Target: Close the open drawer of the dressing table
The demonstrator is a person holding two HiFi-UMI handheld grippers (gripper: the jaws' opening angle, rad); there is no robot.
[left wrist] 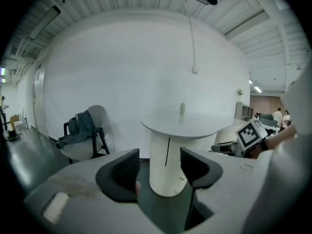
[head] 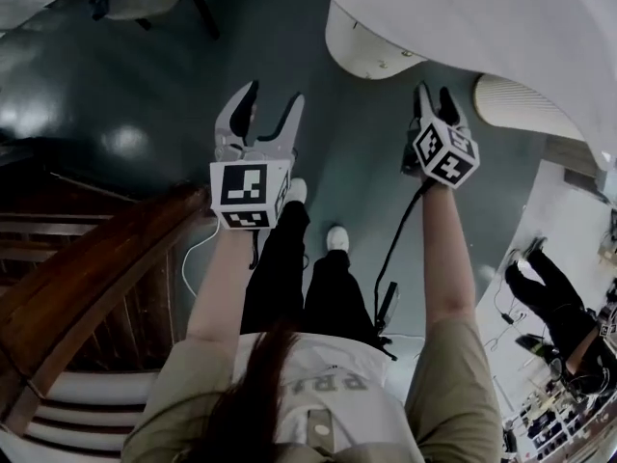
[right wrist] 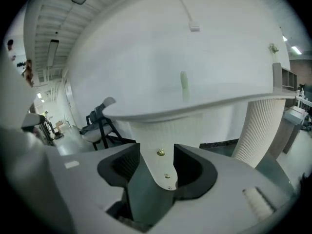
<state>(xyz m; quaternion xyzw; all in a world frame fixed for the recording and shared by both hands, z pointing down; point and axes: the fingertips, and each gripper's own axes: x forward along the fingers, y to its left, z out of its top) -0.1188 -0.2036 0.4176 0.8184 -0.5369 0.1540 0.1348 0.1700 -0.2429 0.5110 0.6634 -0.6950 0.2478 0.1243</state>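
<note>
The white dressing table [head: 501, 17] fills the top right of the head view, standing on a round pedestal [head: 362, 46] and a ribbed one [head: 511, 99]. No open drawer shows plainly in any view. My left gripper [head: 273, 95] is held up in the air, open and empty; through its jaws I see the round pedestal [left wrist: 168, 165] some way off. My right gripper [head: 434, 95] is raised beside it, open, holding nothing. Its view looks at the pedestal front [right wrist: 158, 145], which carries small gold knobs [right wrist: 160, 152], under the tabletop [right wrist: 204, 104].
A dark wooden staircase [head: 87, 278] rises at the left. A chair with clothes [left wrist: 83, 133] stands left of the table. A small green bottle [left wrist: 182, 108] is on the tabletop. Cables trail over the dark floor [head: 395, 249]. Another person [head: 549, 297] sits at the right.
</note>
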